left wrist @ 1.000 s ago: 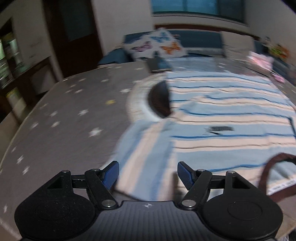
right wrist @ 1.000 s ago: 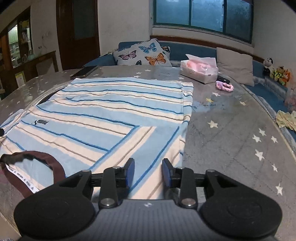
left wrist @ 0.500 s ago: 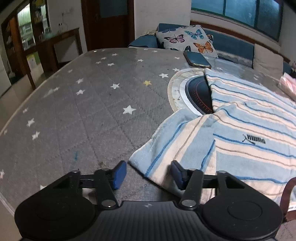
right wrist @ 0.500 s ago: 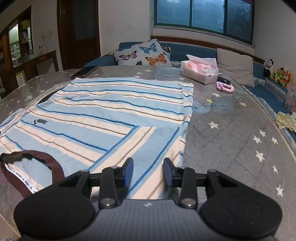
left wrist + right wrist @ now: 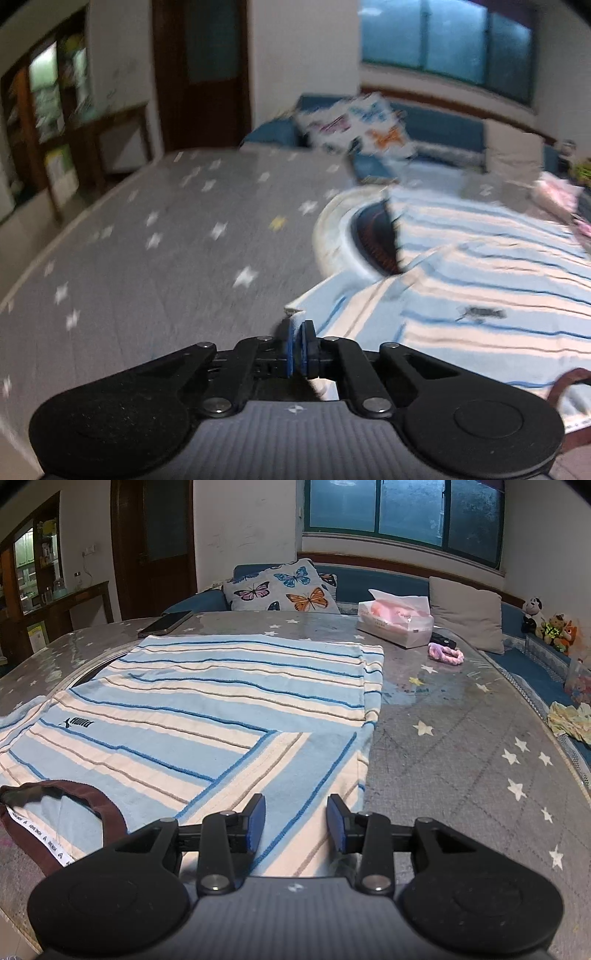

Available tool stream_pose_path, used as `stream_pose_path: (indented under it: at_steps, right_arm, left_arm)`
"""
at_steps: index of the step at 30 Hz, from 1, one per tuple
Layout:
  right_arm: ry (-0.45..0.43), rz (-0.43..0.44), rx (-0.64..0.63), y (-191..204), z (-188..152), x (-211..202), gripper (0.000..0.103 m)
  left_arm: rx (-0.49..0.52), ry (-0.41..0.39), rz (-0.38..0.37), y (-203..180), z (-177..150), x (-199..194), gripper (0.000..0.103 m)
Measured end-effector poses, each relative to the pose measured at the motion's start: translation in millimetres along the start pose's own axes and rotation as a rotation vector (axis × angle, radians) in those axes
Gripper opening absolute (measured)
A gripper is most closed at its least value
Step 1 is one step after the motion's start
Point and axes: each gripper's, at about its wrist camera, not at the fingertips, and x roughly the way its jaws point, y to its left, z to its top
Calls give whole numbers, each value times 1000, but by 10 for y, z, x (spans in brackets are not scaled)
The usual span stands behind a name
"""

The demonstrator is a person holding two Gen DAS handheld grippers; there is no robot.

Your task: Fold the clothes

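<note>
The striped shirt lies spread across the bench — the left gripper has just closed on its sleeve edge, while the right gripper hovers half-open over the near sleeve.

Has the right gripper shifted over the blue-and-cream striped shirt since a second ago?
No. The right gripper sits at the same spot over the blue-and-cream striped shirt, jaws open; the pink tissue box appears unmoved.

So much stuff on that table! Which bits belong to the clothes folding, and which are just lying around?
Part of the job:
- striped shirt
- left gripper, shut on the shirt's sleeve edge
- right gripper, open over the other folded sleeve

Just lying about:
- phone
- tissue pack
- pink scrunchie
- butterfly cushion
- plush toys
</note>
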Motion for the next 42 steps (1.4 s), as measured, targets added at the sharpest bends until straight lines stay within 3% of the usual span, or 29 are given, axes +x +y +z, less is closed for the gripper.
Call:
stream_pose_path:
  at_steps: [4,8,15,19,23,29,32,37,42]
  right_arm:
    - [0,-2,1,1,1,1,37]
    - [-2,-1,4,-3,-2,2,37]
    - [-4,-3,7,10,-10,3,37]
    - [-4,-2,7,9,-15,1,38]
    - [-4,-3,8,33,-17,0,38]
    - [-4,-5,10,25,-20,-2,38]
    - [-3,-9,8,34,-11,-11,43]
    - [0,-11,-2,64,5,-29,44]
    - [9,-8,-4,65,12,-28,45]
  left_arm:
    - [51,-54,-116,-197,60,-162,5]
    - [106,-57,-250,-432,36,-258,5]
    - [253,24,-412,-810,-127,-211,6]
    - [297,65,-446,-849,-178,-237,10]
    - [279,39,-439,-733,-21,-232,10]
    - [265,32,-307,-622,241,178,8]
    - [298,49,-294,-661,291,414,8]
    - [377,77,-305,-794,222,682,10]
    - [429,81,-290,-850,120,721,10]
